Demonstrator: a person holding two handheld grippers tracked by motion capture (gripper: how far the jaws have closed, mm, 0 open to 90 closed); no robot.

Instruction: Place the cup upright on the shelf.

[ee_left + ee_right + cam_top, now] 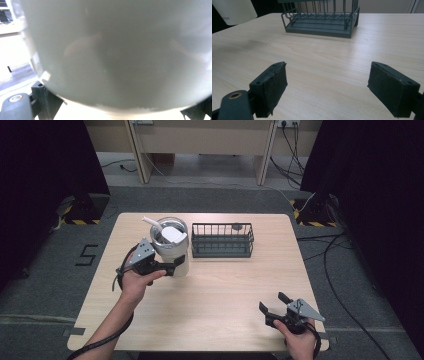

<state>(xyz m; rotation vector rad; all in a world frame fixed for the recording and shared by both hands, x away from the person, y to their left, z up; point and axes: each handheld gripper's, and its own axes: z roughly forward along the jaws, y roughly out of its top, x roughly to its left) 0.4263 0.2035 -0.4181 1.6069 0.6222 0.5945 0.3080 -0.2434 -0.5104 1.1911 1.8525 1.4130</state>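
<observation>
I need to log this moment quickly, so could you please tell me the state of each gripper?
Left gripper: shut on the white tumbler, jaws around its body.
Right gripper: open, holding nothing, low over the table.

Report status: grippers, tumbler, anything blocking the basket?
Left gripper shut on white tumbler, held beside wire basket. Right gripper open, idle at near table edge. Nothing in the way.
</observation>
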